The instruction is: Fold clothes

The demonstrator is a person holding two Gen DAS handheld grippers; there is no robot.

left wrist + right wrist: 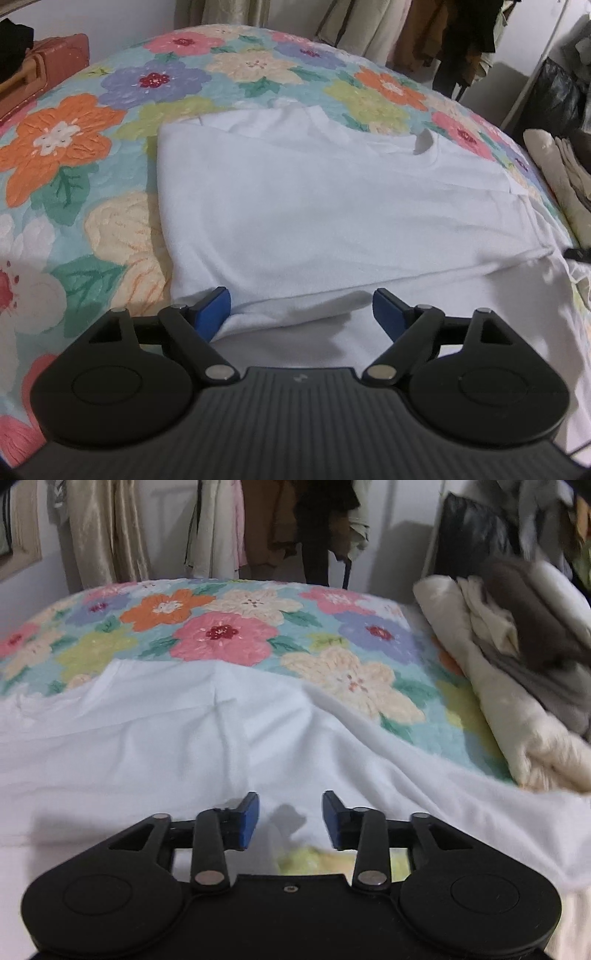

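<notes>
white shirt (314, 206) on floral bedspread (66, 140) (clothes hang behind); left gripper (301, 314), right gripper (290, 821) both agape, empty.

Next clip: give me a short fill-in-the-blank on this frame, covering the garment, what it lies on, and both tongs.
1. The garment being folded is a ____ T-shirt.
2. It lies on a bedspread printed with large ____.
3. The left tongs stand ____, with nothing clamped between the blue pads.
4. In the right wrist view, folded laundry is stacked to the ____ of the shirt, beyond the right tongs.

Missing words: white; flowers; open; right
</notes>
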